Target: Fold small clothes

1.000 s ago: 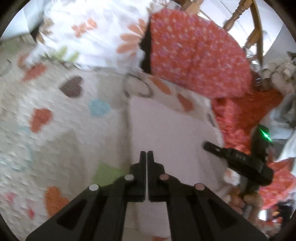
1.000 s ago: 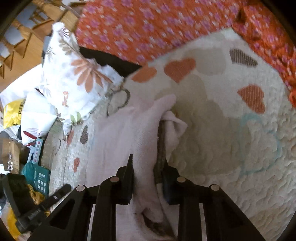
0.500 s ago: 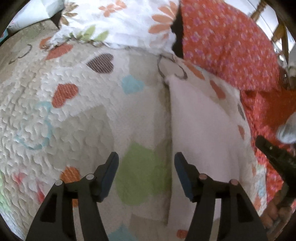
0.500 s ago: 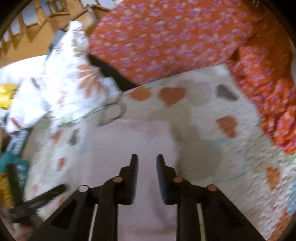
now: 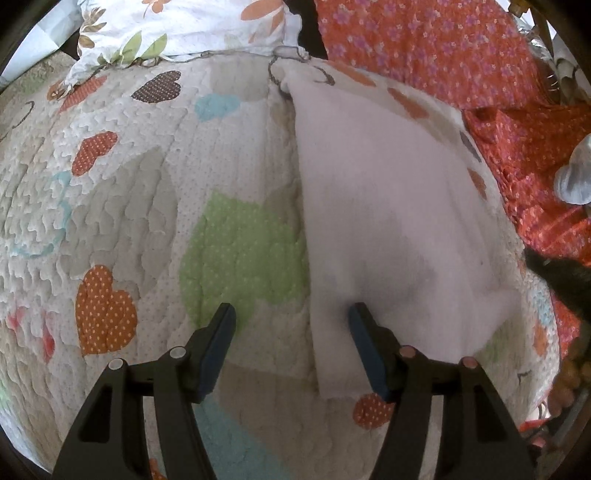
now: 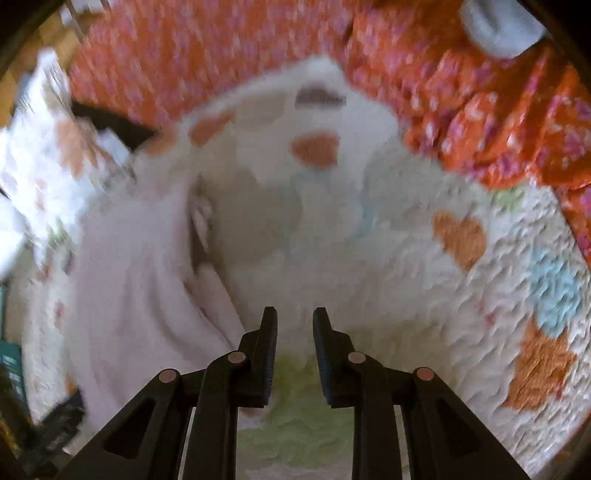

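The left gripper [image 5: 291, 325] stands wide open, straddling the left edge of the pale pink cloth [image 5: 399, 221] without pinching it; the right gripper [image 6: 294, 330], narrowly parted, holds nothing. The cloth lies flat on a heart-patterned quilt [image 5: 147, 206]. Only the left view sharply shows the floral pillow [image 5: 192, 29].

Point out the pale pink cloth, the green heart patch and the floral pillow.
pale pink cloth [image 5: 399, 206], left wrist view, flat middle.
green heart patch [image 5: 243, 254], left wrist view, centre.
floral pillow [image 5: 192, 26], left wrist view, white front.
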Demonstrator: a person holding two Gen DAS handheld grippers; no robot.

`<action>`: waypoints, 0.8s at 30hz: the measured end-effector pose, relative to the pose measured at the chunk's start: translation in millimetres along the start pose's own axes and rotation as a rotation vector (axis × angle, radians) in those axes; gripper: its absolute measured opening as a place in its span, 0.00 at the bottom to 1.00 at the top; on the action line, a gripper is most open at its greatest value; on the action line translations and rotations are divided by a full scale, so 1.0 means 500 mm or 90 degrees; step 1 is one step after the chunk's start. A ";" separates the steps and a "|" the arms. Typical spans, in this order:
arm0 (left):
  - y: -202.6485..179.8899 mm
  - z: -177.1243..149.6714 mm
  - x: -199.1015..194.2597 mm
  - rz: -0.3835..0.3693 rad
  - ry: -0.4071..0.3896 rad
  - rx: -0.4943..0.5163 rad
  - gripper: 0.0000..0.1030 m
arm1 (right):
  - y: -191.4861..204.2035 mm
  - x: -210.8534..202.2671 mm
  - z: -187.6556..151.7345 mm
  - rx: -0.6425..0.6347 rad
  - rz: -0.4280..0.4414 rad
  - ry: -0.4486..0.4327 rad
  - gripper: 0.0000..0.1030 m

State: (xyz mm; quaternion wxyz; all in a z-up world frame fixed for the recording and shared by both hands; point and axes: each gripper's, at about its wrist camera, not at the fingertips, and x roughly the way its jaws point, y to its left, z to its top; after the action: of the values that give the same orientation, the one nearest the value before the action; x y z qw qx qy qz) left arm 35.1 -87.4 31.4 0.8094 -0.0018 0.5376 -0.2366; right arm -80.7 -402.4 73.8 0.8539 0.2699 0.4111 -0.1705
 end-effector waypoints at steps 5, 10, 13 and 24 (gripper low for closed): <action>-0.004 0.001 -0.003 0.011 -0.006 -0.006 0.67 | 0.070 0.030 0.002 -0.059 0.094 0.023 0.44; -0.010 0.001 0.002 0.019 -0.006 0.004 0.71 | 0.111 0.127 0.010 -0.114 0.000 0.055 0.24; -0.015 0.001 0.007 0.026 0.004 0.020 0.72 | 0.080 0.172 0.039 -0.108 -0.203 0.019 0.24; 0.005 -0.002 -0.021 0.013 0.003 0.017 0.73 | 0.097 0.106 0.004 -0.032 0.218 0.088 0.28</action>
State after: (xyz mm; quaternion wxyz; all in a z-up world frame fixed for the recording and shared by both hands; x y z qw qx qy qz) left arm 31.9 -81.1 39.5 0.8106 0.0152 0.5360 -0.2355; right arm -22.8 -368.8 48.4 0.8465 0.3252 0.4214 0.0066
